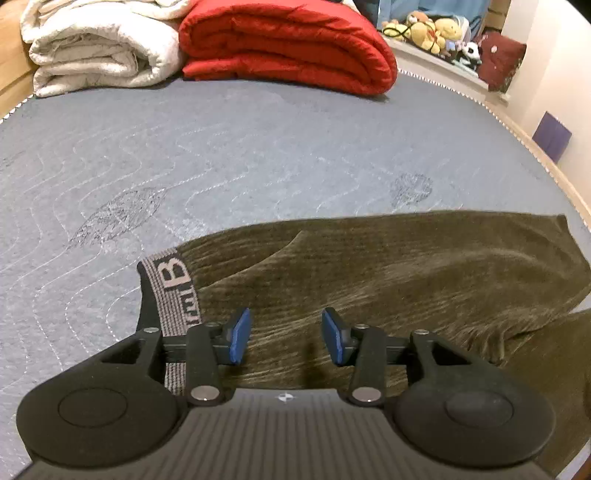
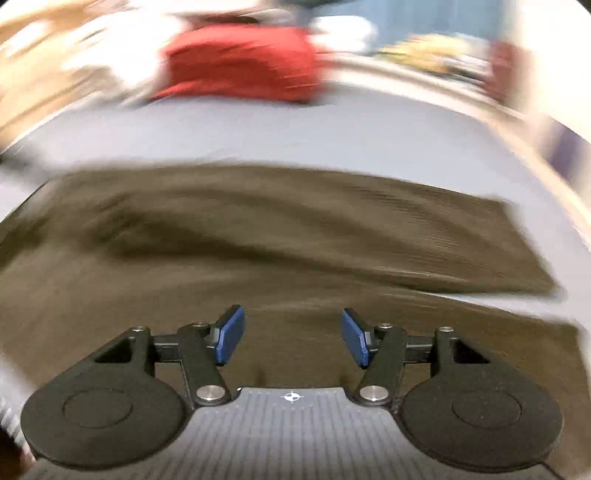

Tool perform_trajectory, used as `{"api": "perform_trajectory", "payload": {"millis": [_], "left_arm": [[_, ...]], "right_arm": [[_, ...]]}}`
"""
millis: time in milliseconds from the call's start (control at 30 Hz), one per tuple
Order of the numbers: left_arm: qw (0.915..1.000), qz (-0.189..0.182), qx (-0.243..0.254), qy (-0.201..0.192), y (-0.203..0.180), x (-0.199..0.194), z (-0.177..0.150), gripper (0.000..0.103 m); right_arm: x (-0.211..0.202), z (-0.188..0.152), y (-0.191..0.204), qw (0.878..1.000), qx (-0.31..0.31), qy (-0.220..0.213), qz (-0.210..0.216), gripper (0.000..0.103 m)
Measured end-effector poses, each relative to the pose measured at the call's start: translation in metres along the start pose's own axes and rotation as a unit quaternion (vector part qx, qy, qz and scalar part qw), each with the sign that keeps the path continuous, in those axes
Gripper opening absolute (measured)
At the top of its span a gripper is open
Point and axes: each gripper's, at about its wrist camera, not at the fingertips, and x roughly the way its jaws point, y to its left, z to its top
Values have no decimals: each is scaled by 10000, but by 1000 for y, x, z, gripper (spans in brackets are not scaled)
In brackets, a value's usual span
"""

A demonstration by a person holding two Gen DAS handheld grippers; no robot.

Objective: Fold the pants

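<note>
The left hand-held gripper (image 1: 286, 338) hovers over the olive-brown pants (image 1: 388, 280), its blue pads (image 1: 240, 336) standing apart with nothing between them — only cloth lies below the gap. The pants lie spread flat on the grey quilted mattress (image 1: 221, 155), along its near side. Their waistband (image 1: 173, 288), grey with a large letter B on it, sits just left of the left pad and runs under the gripper's left arm. From the waistband the cloth stretches away to the right, ending in a straight hem near the mattress's right edge. On the far side of the mattress from the pants, well apart from them, rest a folded red quilt (image 1: 288, 44) and, to its left and touching it, a folded white quilt (image 1: 99, 48). Right of the red quilt, beyond the mattress edge, a ledge holds stuffed toys (image 1: 432, 29).

In the right wrist view everything past the tool is smeared by motion blur. The right hand-held gripper (image 2: 293, 338) is also above the pants (image 2: 258, 229), its blue pads (image 2: 231, 336) parted and still widening, and nothing sits between them. The pants fill the middle of this view, on the mattress (image 2: 332, 129). Beyond the pants, at the mattress's far side, the red quilt (image 2: 240, 62) shows as a blurred red mass — no finer detail can be made out.
</note>
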Motion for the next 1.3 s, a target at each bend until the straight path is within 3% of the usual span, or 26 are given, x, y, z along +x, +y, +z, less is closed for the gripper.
{"api": "perform_trajectory", "payload": {"millis": [67,167,267,367,433,567,733,867,933,1033,1167,1233,1300], "left_arm": [[10000,-18,-77,-40,0,-2,3,48],[9996,-61,-265,-35,7,-1,5,48],[9987,-41,-510,-51,21,-3,9,48],[9961,74,-844,-237,43,-9,15,43],[9930,110,-1131,-309,62,-9,18,37],[9850,118,-1702,-244,95,4,20,37],[9809,145,-1913,-313,110,24,28,37],[9867,155,-1537,-505,102,41,40,45],[9909,241,-1222,-519,92,52,44,59],[9940,331,-949,-433,82,74,46,59],[9965,108,-765,-307,72,97,53,61],[9981,-1,-581,-225,63,108,58,71],[9993,-93,-347,-70,55,120,60,75]], "right_arm": [[-1,-2,-64,9920,1131,13,-565,62],[0,-22,-137,9638,2478,219,-965,62],[11,-42,-172,9435,3019,651,-1200,62],[18,-50,-174,9320,3251,884,-1338,62],[15,-42,-164,9372,3223,789,-1075,62],[0,-14,-129,9588,2713,378,-757,66],[-12,15,-97,9720,2327,102,-316,68],[-14,31,-74,9772,2122,41,-30,68],[-13,34,-65,9800,1988,32,25,68],[-7,38,-56,9832,1822,60,99,68],[-6,40,-49,9845,1742,131,169,68],[-7,41,-47,9849,1712,156,188,68],[-9,42,-46,9852,1693,162,195,68]]}}
